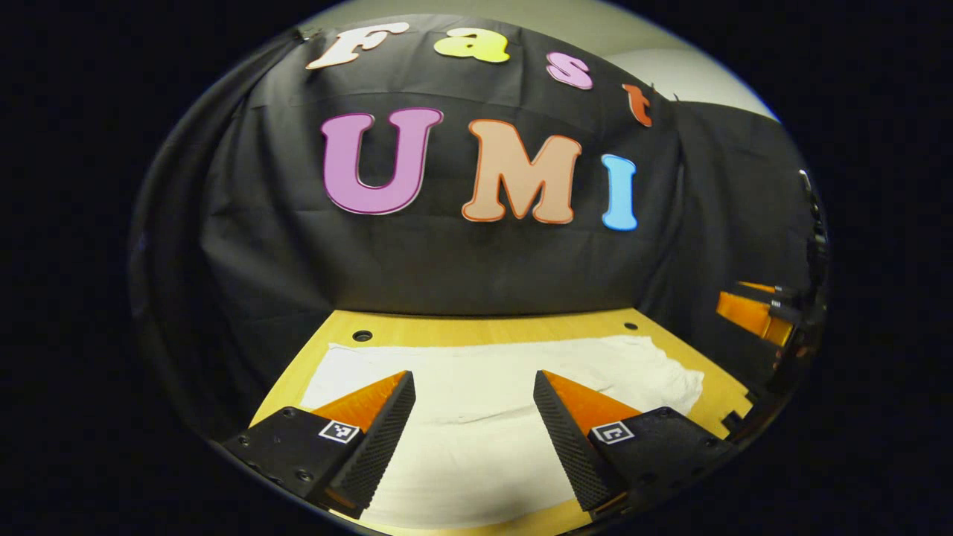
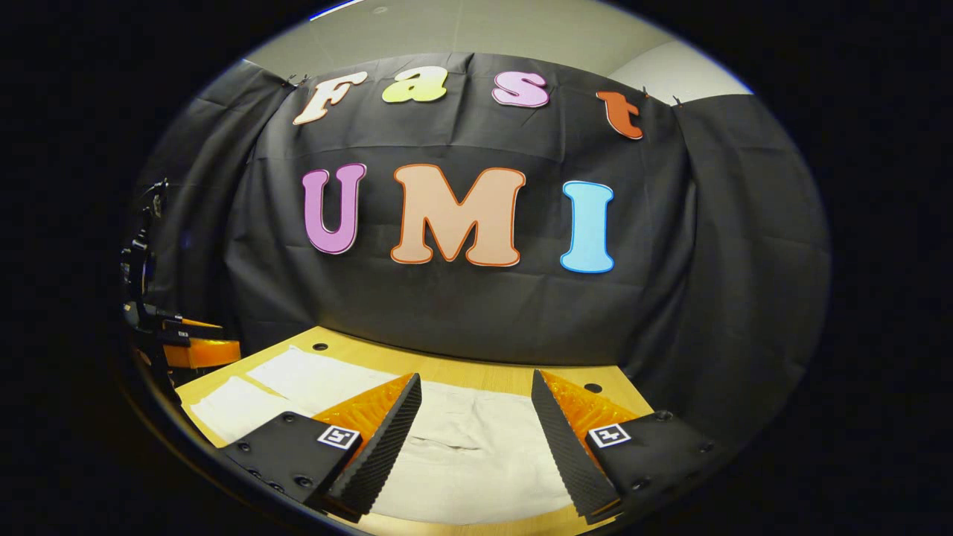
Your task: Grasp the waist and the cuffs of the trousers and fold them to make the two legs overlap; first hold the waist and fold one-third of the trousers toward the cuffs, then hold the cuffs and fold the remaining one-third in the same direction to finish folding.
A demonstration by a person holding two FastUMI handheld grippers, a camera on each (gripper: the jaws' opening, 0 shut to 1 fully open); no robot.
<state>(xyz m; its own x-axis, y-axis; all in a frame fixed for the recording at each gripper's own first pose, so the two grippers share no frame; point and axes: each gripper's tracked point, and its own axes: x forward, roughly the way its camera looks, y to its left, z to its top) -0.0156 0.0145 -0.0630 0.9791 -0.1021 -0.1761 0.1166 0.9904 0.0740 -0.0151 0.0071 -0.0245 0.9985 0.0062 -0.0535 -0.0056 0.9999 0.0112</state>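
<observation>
White trousers (image 1: 484, 402) lie flat across desk (image 1: 476, 326), bare strip at far edge. Left gripper (image 1: 474, 383) & right gripper (image 2: 476, 383) hover above, jaws apart.

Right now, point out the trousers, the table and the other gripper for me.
trousers (image 1: 476, 417): left gripper view, flat white cloth between the fingers.
table (image 1: 476, 327): left gripper view, bare wooden strip behind the trousers.
left gripper (image 2: 197, 350): right gripper view, its body at the far left.
</observation>
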